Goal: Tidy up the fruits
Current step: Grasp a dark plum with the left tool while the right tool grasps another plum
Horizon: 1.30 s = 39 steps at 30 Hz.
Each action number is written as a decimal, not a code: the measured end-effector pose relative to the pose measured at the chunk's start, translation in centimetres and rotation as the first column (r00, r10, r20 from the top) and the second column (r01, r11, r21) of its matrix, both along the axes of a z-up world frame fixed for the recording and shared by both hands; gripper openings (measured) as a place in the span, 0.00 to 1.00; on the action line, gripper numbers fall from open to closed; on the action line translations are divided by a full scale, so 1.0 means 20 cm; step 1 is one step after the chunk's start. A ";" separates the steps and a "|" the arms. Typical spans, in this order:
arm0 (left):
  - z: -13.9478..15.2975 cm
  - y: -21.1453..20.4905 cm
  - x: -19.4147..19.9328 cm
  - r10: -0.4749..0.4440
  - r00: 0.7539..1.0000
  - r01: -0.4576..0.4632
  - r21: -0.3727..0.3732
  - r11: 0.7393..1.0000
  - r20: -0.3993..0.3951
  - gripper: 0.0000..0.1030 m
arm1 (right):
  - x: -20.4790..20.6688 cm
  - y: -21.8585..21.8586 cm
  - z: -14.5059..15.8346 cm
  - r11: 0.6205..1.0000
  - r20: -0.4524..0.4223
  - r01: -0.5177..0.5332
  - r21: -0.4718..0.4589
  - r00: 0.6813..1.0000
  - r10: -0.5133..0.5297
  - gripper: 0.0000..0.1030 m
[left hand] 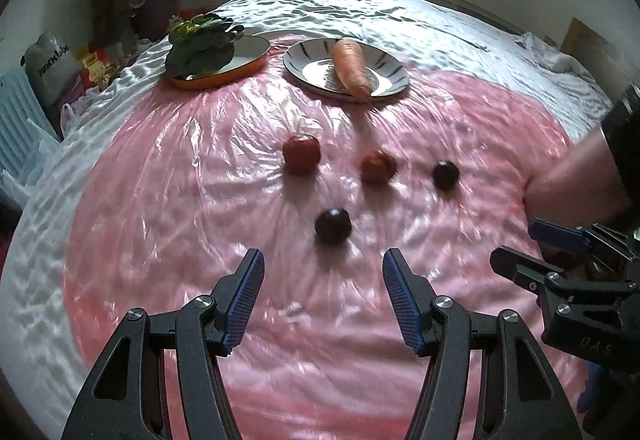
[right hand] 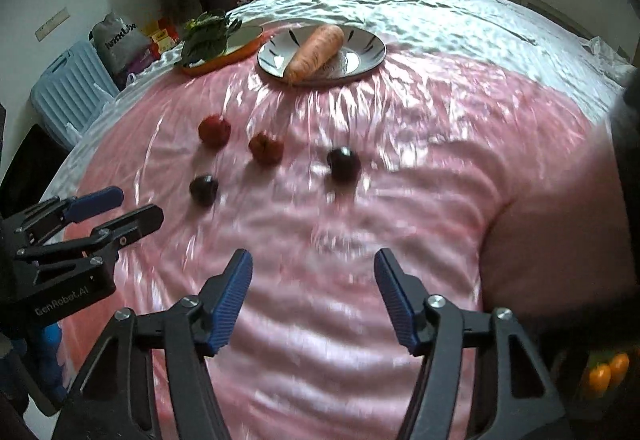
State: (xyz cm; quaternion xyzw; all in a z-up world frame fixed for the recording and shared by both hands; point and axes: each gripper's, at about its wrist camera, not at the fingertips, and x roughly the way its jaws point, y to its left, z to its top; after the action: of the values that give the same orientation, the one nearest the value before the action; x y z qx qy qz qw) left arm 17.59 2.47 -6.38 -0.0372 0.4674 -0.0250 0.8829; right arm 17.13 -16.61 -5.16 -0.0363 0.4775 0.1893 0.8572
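Observation:
Two red fruits and two dark plums lie loose on the pink plastic sheet. My left gripper hovers open just short of the nearer dark plum, nothing between its blue pads. In the right wrist view my right gripper is open and empty too, with the farther-right plum ahead of it, the other plum and the red fruits to the left. Each gripper shows in the other's view: the right gripper and the left gripper.
At the back, a striped plate holds a carrot, and an orange pan holds leafy greens. A forearm reaches in from the right. A blue suitcase and bags stand beside the bed's left edge.

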 end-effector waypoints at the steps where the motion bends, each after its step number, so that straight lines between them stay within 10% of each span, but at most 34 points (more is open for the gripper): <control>1: -0.01 0.01 0.02 0.005 1.000 -0.005 -0.003 1.000 -0.002 0.54 | 0.02 0.01 0.00 1.000 0.002 -0.002 0.000 1.000 0.002 1.00; 39: -0.22 0.00 0.22 0.032 0.998 -0.037 -0.098 0.994 -0.053 0.37 | 0.51 0.11 -0.24 1.000 -0.022 -0.001 -0.021 1.000 0.001 0.47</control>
State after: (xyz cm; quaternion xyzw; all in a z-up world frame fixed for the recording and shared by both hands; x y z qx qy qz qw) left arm 22.03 2.47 -10.84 -0.0896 0.4875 -0.0320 0.8679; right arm 27.32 -14.32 -9.99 -0.0435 0.4887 0.1850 0.8515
